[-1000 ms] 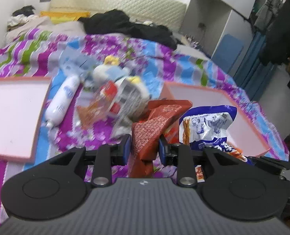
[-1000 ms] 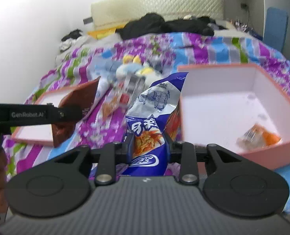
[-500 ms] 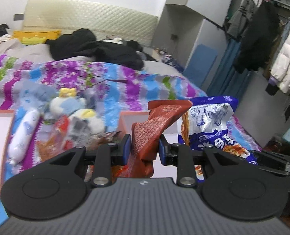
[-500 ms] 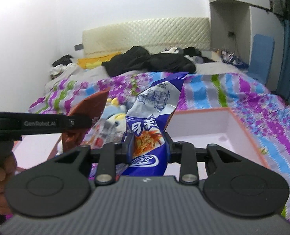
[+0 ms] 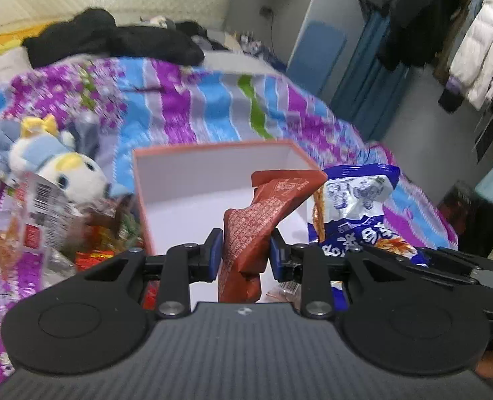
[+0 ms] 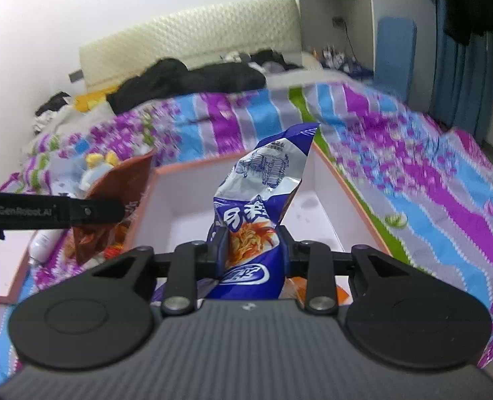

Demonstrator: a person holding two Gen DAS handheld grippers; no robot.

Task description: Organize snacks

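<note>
My left gripper [image 5: 244, 250] is shut on a red-brown snack bag [image 5: 266, 206] and holds it upright over the near part of the pink-rimmed white box [image 5: 193, 173]. My right gripper [image 6: 251, 248] is shut on a blue and white snack bag [image 6: 263, 193], held upright over the same box [image 6: 193, 196]. In the left wrist view the blue bag [image 5: 353, 200] stands just right of the red-brown one. In the right wrist view the red-brown bag [image 6: 119, 186] and the left gripper's finger sit at the left.
A heap of loose snack packets [image 5: 46, 220] and a plush toy [image 5: 56, 163] lie on the striped bedspread left of the box. A second pink-rimmed box [image 6: 13, 266] lies further left. Black clothes [image 5: 113, 40] lie at the bed's head. An orange packet [image 6: 339, 291] lies in the box.
Both grippers have moved right and tilted down, each with its bag, so the box now lies straight ahead and under both bags.
</note>
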